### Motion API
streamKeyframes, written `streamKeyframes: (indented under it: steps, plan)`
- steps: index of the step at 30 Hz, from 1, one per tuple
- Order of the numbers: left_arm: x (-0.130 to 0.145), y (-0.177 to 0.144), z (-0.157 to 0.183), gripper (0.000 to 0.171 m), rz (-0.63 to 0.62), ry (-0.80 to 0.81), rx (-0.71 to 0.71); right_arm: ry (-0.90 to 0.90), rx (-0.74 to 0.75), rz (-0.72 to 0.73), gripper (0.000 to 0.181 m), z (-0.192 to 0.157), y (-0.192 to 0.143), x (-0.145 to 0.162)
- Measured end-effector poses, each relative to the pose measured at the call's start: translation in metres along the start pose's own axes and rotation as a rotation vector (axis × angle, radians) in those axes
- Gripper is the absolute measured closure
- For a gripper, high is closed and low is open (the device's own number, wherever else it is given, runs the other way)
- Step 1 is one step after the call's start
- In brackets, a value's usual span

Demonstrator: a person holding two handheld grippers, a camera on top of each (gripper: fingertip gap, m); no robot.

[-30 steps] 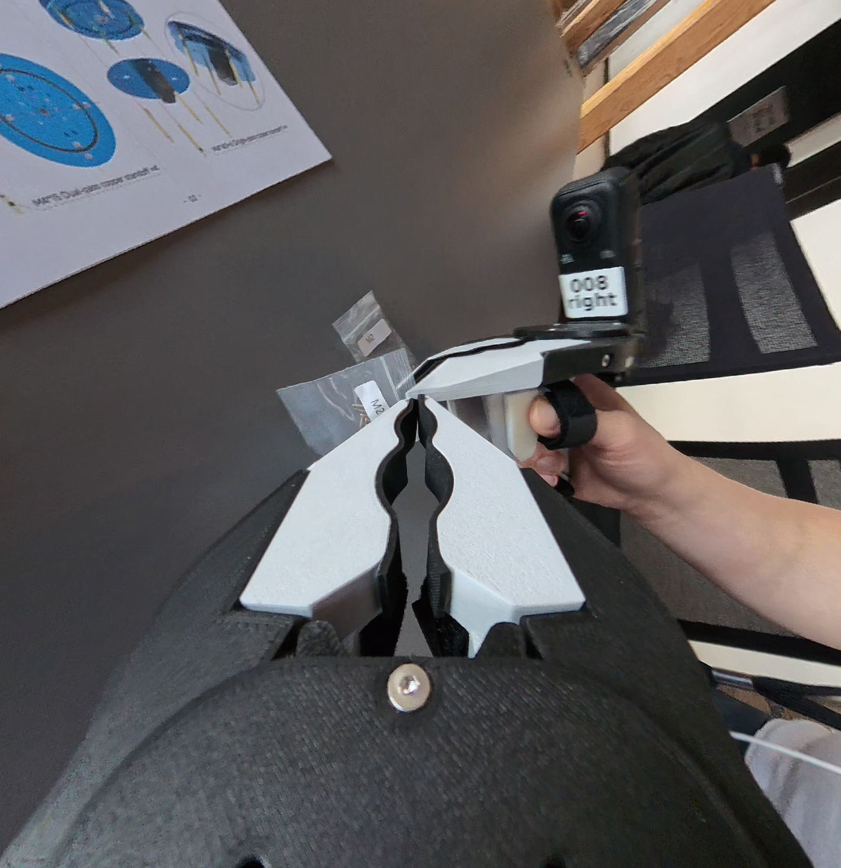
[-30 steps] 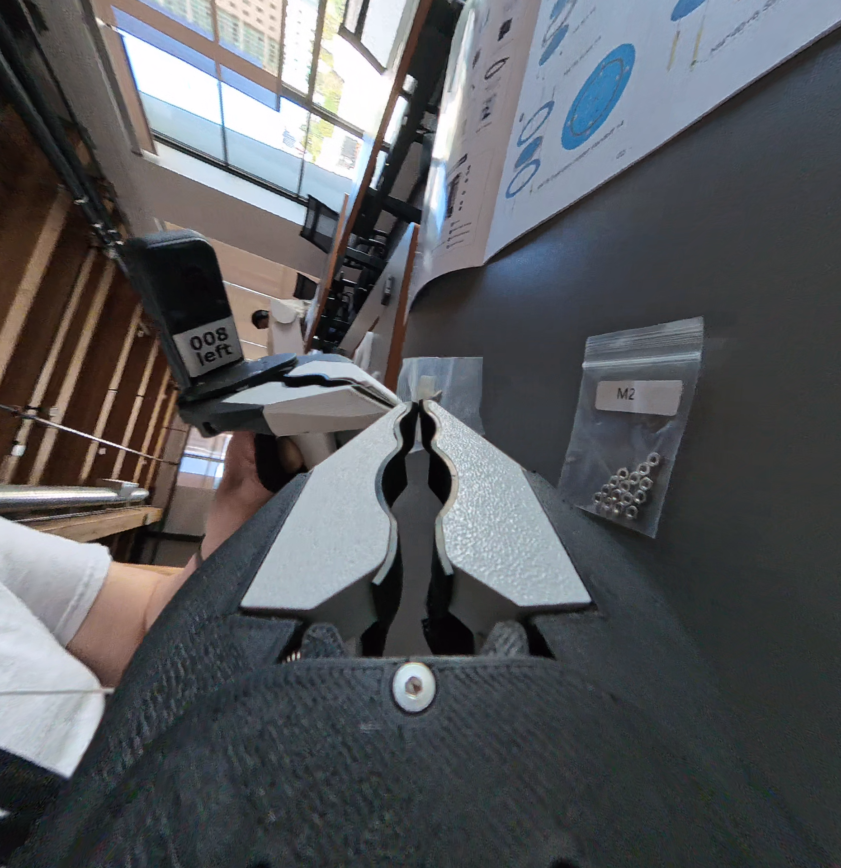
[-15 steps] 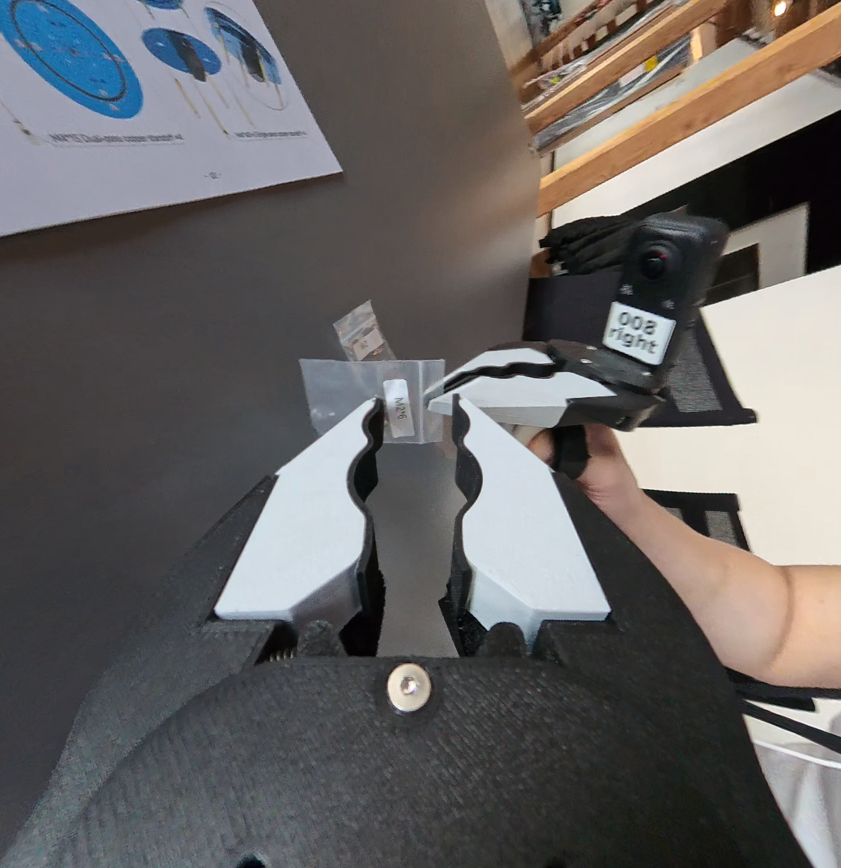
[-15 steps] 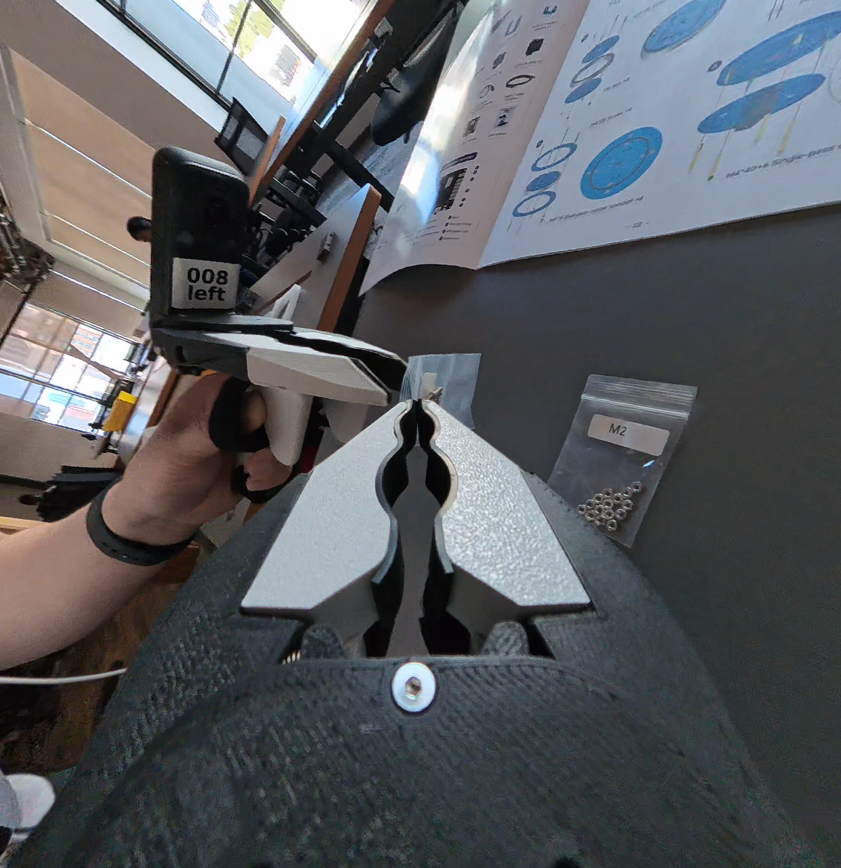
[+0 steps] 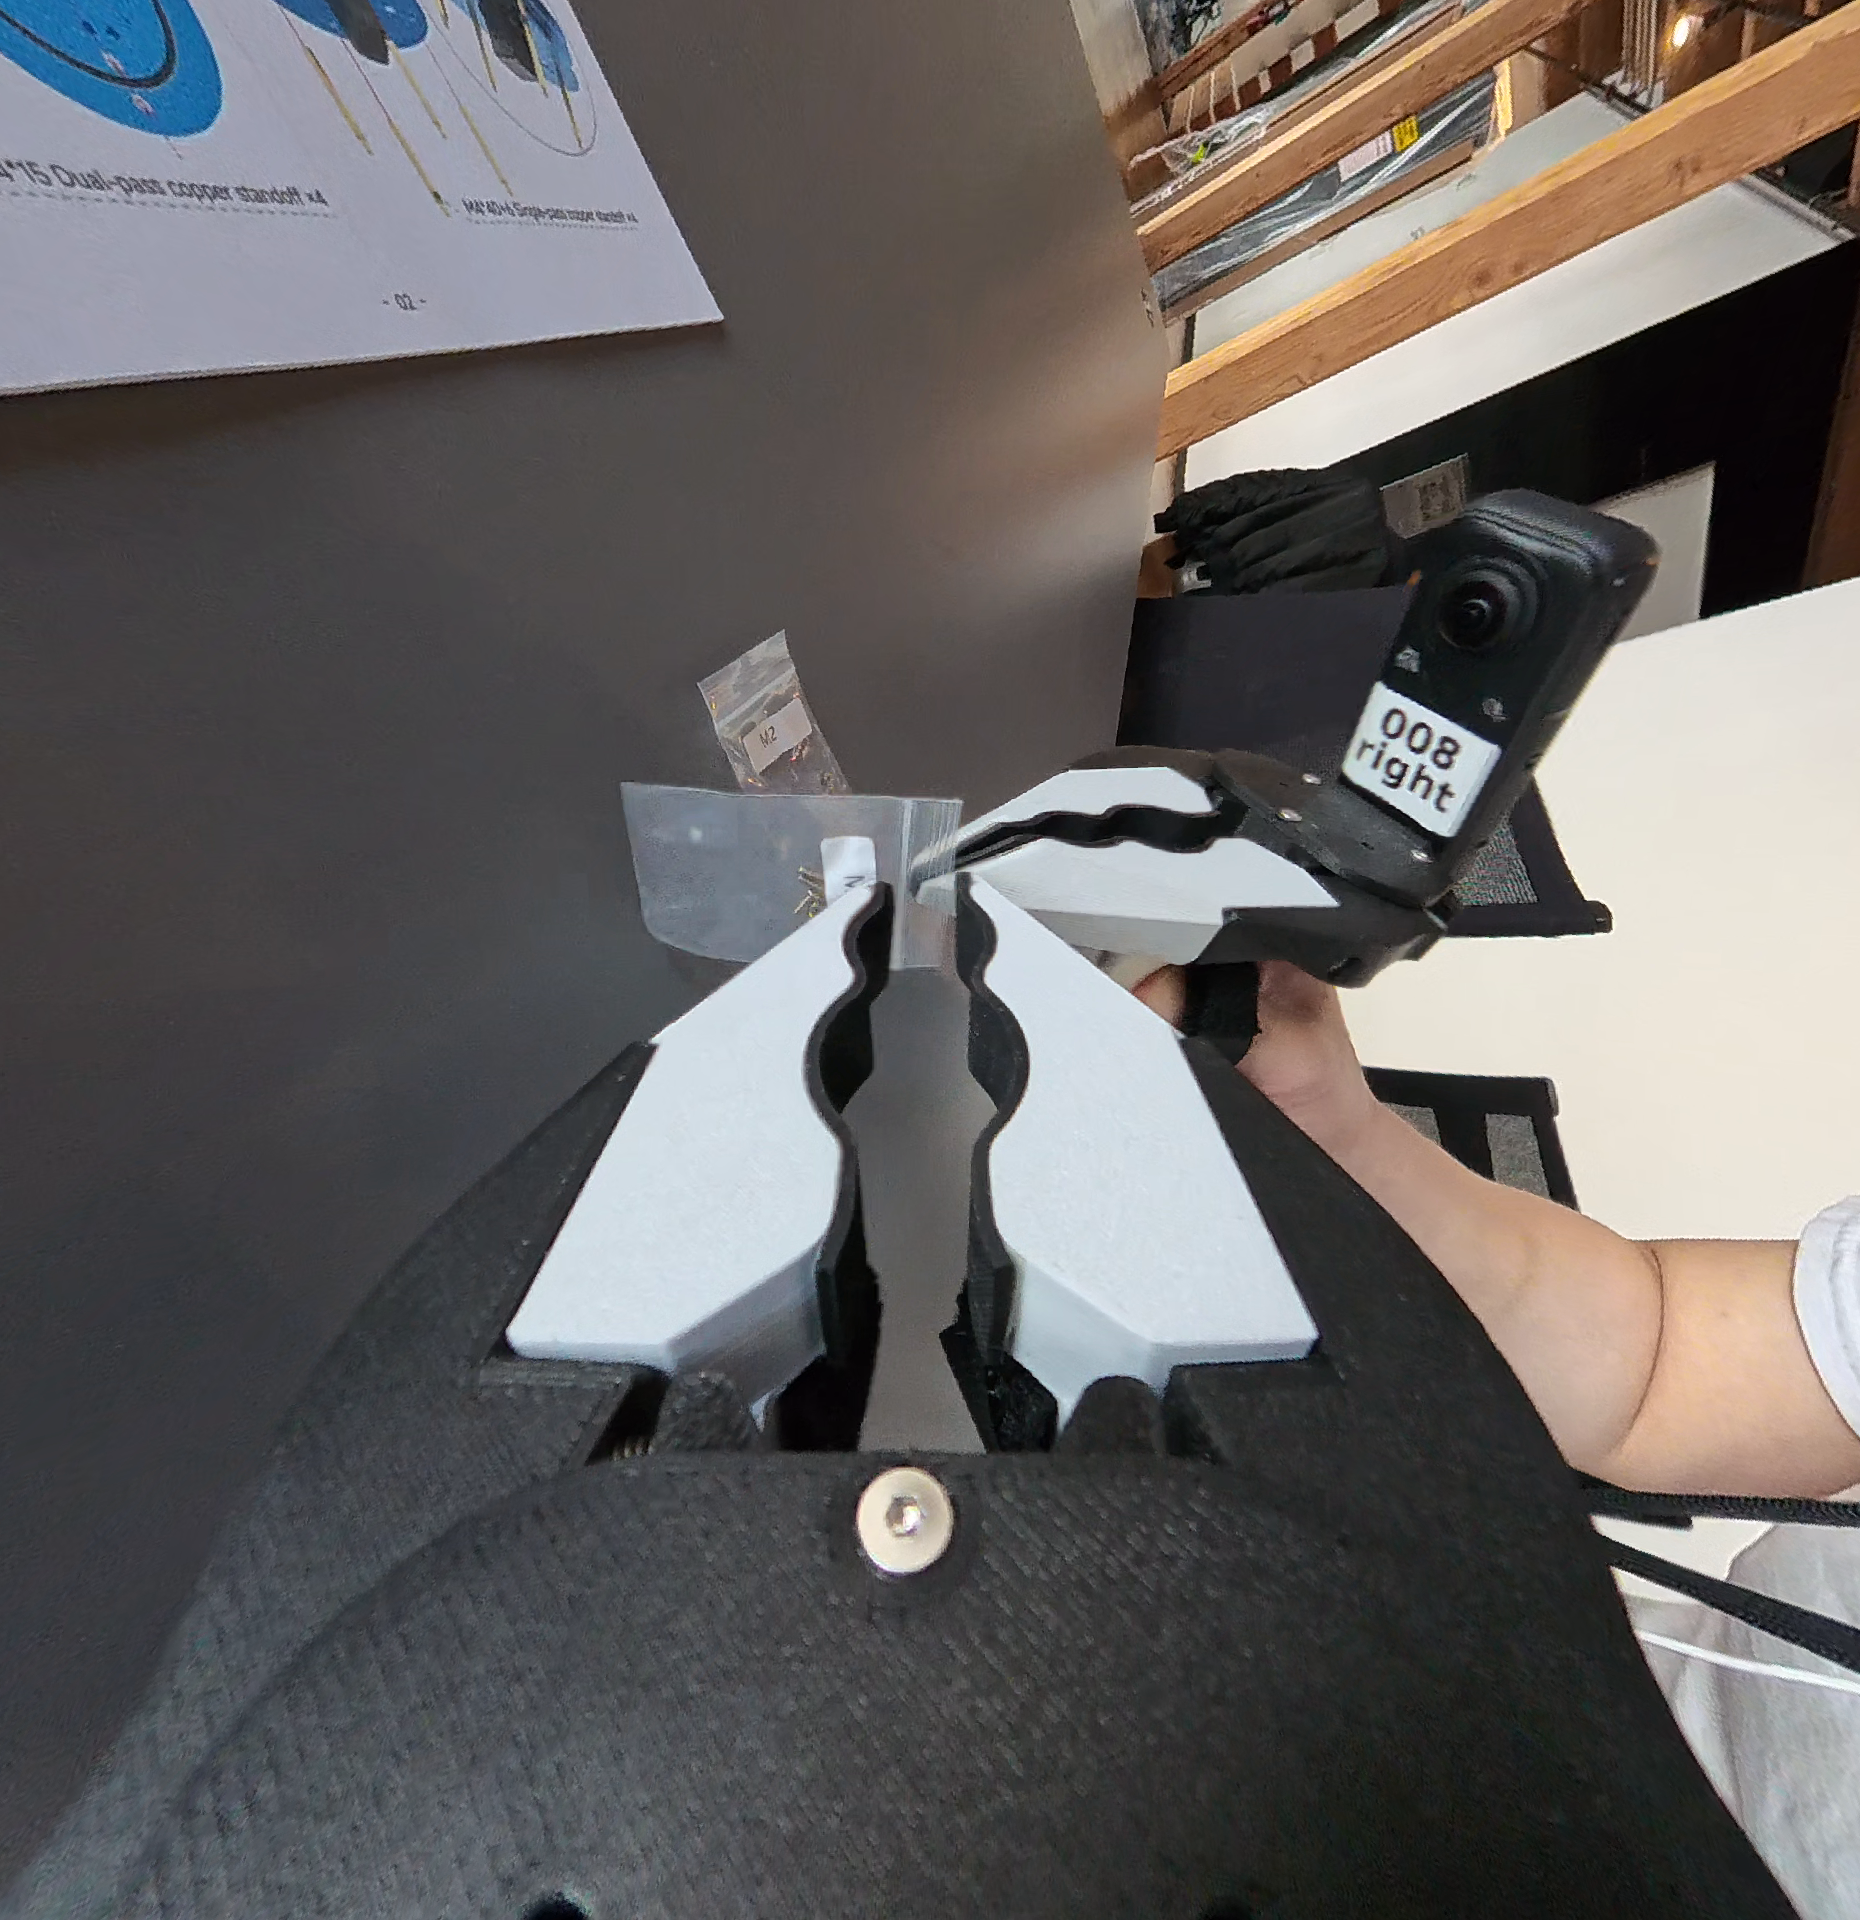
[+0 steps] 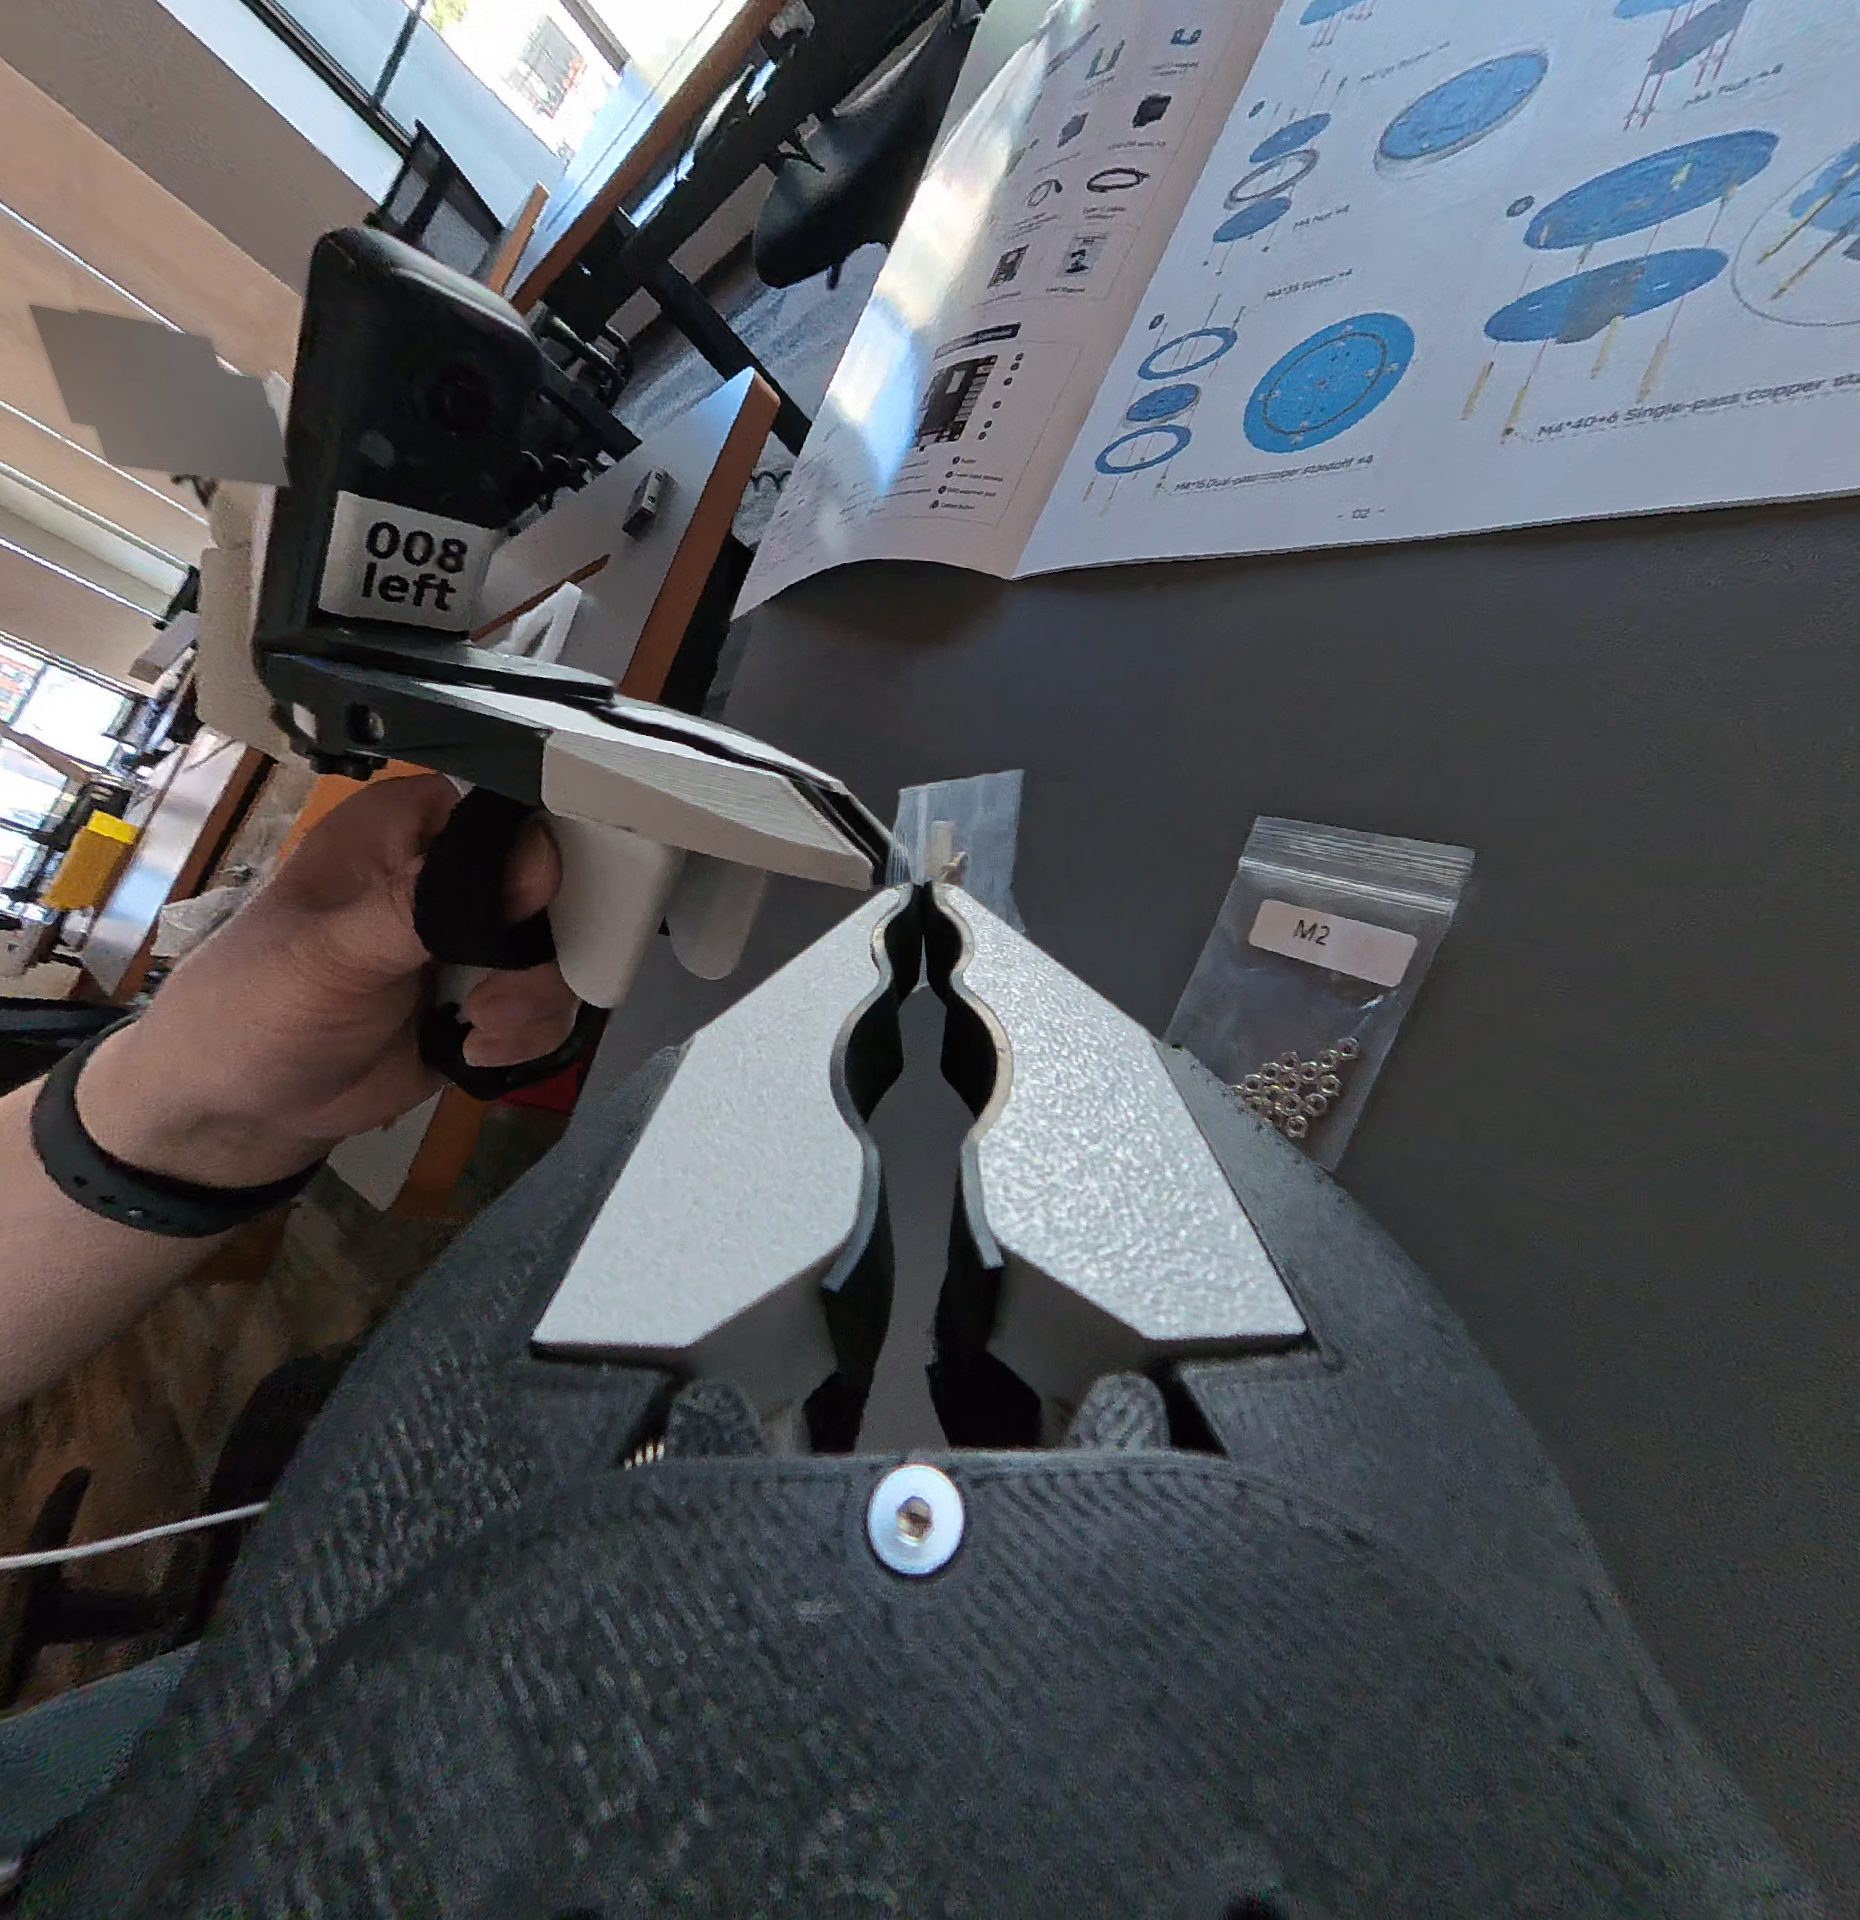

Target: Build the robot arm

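Right gripper [image 6: 921,883] has its fingers pressed together on the zip edge of a small clear bag [image 5: 760,873] that carries a white label and a few brass-coloured screws; the bag hangs above the dark surface [image 5: 386,727] rather than lying on it. Left gripper [image 5: 924,904] has its fingers parted by a narrow gap, one on either side of the same zip edge, and whether they touch the film cannot be told. Thin, slippery plastic held by so little at one corner looks likely to slide out if either side pulls sharply, and a tug could tip the screws toward the mouth and spill them. Crowded tips might also knock each other, since the two meet almost at right angles. Each gripper is held by a bare hand on a pistol-style handle, the left hand [image 6: 313,997] with a dark wristband, the right hand [image 5: 1290,1049] reaching in from the side with the forearm roughly level. Behind, a second clear bag [image 6: 1321,977] holding small silver nuts lies flat on the surface, and a printed sheet [image 6: 1425,312] with blue diagrams lies farther back.
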State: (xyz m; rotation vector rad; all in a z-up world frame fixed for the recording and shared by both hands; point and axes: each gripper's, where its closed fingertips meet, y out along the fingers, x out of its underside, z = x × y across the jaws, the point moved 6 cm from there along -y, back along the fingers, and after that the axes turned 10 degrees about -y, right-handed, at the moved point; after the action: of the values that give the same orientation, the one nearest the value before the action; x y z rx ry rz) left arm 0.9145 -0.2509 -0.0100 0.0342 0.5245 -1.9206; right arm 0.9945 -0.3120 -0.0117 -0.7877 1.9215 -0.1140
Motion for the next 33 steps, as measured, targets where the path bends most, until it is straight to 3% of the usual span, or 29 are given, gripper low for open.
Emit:
streamKeyframes:
  steps: [6,9,14,25,27,33]
  plan:
    - [-0.002,0.001,-0.002,0.156,0.015,-0.005,-0.032,-0.112,0.051,-0.031,0.181,-0.005,0.003,-0.002]
    - [-0.002,0.001,-0.001,0.163,0.009,0.002,-0.031,-0.128,0.056,-0.037,0.181,-0.006,0.003,-0.002]
    - [-0.002,0.001,-0.001,0.171,-0.011,0.012,-0.033,-0.072,0.051,-0.015,0.181,-0.004,0.002,-0.002]
    - [0.005,0.004,-0.005,0.171,-0.053,0.066,-0.056,0.02,-0.006,-0.044,0.181,0.004,0.005,0.005]
    - [0.005,0.003,-0.004,0.171,-0.066,0.079,-0.057,0.011,0.006,-0.051,0.173,0.005,0.005,0.006]
    - [0.005,-0.002,-0.003,0.171,-0.084,0.094,-0.042,0.083,-0.107,-0.029,0.181,0.004,0.005,0.005]
